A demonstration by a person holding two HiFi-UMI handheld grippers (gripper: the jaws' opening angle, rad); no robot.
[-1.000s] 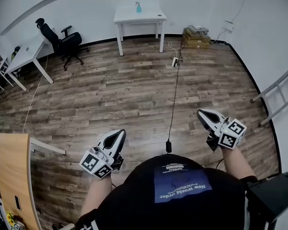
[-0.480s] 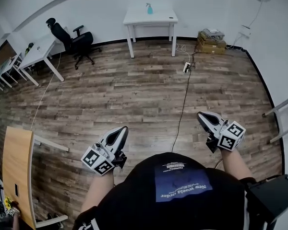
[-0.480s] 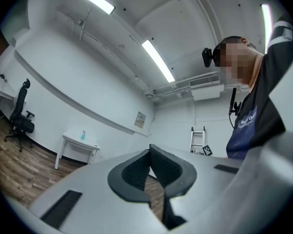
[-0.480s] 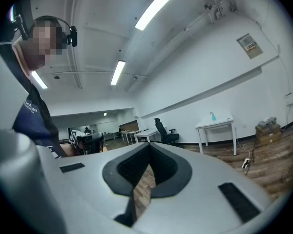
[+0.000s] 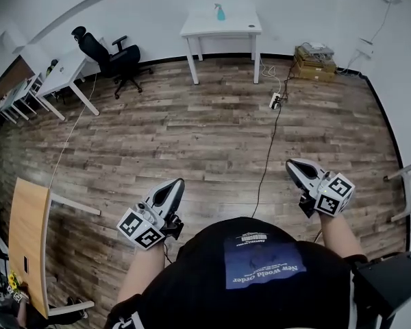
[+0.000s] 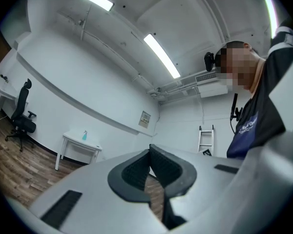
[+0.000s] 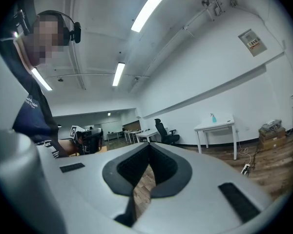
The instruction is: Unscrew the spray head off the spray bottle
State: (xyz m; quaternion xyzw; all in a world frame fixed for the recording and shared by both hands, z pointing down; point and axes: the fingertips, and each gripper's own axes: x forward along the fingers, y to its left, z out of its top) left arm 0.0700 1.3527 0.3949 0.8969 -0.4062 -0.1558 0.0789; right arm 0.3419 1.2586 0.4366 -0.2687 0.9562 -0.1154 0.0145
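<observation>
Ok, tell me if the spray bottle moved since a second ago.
No. The spray bottle keeps its spot on the white table; only the view shifted.

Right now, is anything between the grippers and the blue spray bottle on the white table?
Nothing tall. Only wooden floor, with a black cable lying on it, separates the left gripper and right gripper from the white table holding the blue spray bottle.

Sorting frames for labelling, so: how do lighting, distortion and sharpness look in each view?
Head view: even light, heavy fisheye curving the walls, spray bottle small but distinct on the white table. Left gripper view: bright ceiling strip lights, dark rounded corners. Right gripper view: the same, its spray bottle tiny.
</observation>
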